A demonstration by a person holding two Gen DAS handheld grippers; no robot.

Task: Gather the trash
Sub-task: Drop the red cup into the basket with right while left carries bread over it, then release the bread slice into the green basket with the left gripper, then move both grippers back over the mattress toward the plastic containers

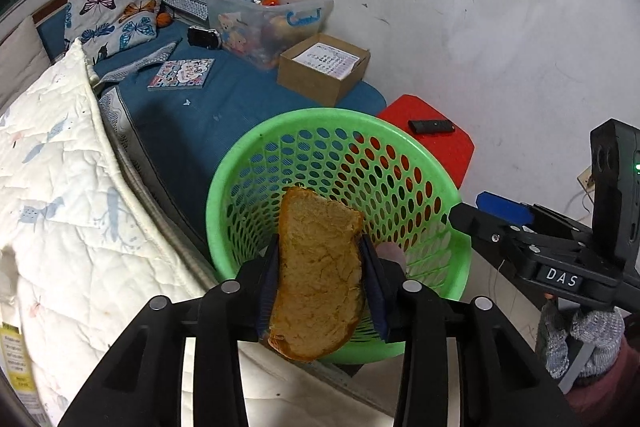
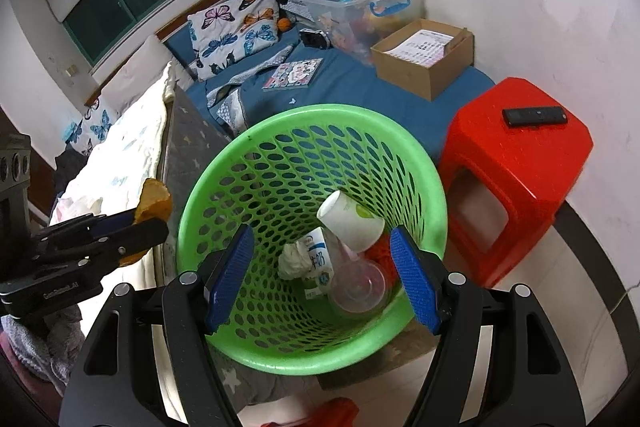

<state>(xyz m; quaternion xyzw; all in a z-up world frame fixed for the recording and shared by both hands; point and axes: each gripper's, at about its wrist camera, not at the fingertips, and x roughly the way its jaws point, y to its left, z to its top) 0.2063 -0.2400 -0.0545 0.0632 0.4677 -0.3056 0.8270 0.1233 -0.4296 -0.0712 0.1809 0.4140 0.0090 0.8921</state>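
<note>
The left gripper (image 1: 320, 279) has its fingers (image 1: 270, 283) clenched on a slice of bread (image 1: 316, 279), which stands upright between them above the near rim of the green basket (image 1: 436, 167). The right gripper (image 2: 322, 279) hangs over the basket with fingers released, holding nothing.

Black hand-held gripper (image 2: 320, 279), blue ribbed pads (image 2: 230, 277), silver screws.
</note>
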